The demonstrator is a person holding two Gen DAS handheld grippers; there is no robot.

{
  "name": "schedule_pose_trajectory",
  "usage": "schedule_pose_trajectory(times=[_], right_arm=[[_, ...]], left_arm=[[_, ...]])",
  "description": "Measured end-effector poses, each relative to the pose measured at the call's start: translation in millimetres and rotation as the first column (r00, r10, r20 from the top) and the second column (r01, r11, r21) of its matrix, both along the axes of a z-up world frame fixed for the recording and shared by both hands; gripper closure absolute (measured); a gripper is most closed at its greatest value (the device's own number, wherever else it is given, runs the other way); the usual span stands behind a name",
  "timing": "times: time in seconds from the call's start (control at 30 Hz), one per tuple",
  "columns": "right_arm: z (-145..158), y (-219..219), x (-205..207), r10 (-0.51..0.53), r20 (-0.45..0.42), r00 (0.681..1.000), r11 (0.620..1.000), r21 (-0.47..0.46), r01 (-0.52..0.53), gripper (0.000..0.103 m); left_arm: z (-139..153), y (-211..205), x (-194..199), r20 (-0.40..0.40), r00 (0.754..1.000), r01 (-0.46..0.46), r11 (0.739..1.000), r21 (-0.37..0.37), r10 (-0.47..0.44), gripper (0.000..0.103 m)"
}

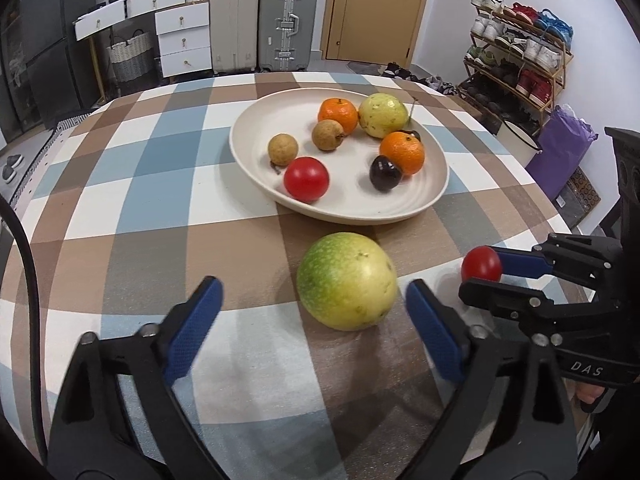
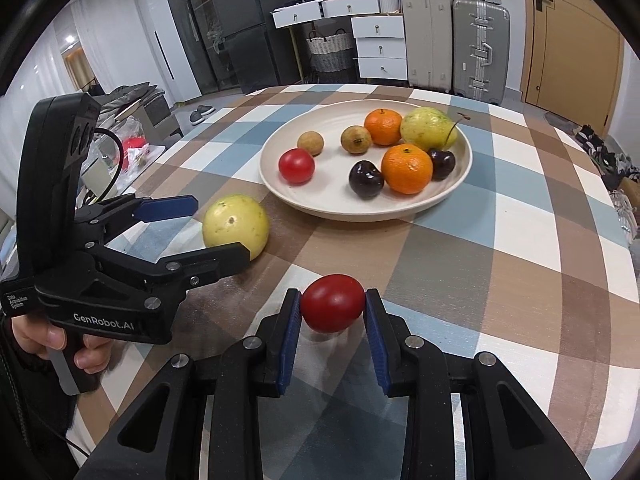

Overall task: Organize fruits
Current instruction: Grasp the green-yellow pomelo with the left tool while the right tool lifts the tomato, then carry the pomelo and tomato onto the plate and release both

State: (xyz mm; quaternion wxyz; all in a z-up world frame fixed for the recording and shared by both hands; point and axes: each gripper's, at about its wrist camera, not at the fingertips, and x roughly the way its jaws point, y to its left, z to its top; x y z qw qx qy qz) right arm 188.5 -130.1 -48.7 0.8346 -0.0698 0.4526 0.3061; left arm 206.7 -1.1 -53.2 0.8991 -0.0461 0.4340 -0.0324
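A green-yellow round fruit [image 1: 347, 281] lies on the checked tablecloth, just ahead of my open left gripper [image 1: 314, 304] and between its blue pads without touching them; it also shows in the right wrist view [image 2: 235, 225]. My right gripper [image 2: 332, 309] is shut on a small red tomato [image 2: 333, 308], held low over the cloth; in the left wrist view that tomato [image 1: 481, 264] sits at the right. A cream plate [image 1: 434, 192] behind holds several fruits: oranges, a red tomato [image 1: 306, 179], dark plums, brown longans and a yellow-green fruit.
The plate [image 2: 466, 160] sits at the table's middle to far side. The table edge curves close on the right. Suitcases [image 1: 288, 20], white drawers and a shoe rack [image 1: 520, 52] stand beyond the table.
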Motion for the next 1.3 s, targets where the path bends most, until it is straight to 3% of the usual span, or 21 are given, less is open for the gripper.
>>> schedule_pose_trajectory(times=[0.17, 0.53, 1.3], right_arm=[[2, -6, 1, -0.015, 0.004, 1.0, 1.0, 0.005, 0.015, 0.071], [6, -12, 2, -0.025, 0.015, 1.0, 1.0, 0.012, 0.025, 0.071], [43, -11, 27, -0.051, 0.105, 0.993, 0.998, 0.041, 0.047, 0.071]], left_arm=[[-2, -7, 2, -0.019, 0.999, 0.047, 0.998, -0.032, -0.048, 0.055], [2, -10, 0, -0.002, 0.999, 0.036, 0.999, -0.02, -0.036, 0.055], [44, -4, 11, 0.11, 0.994, 0.001, 1.0, -0.005, -0.001, 0.055]])
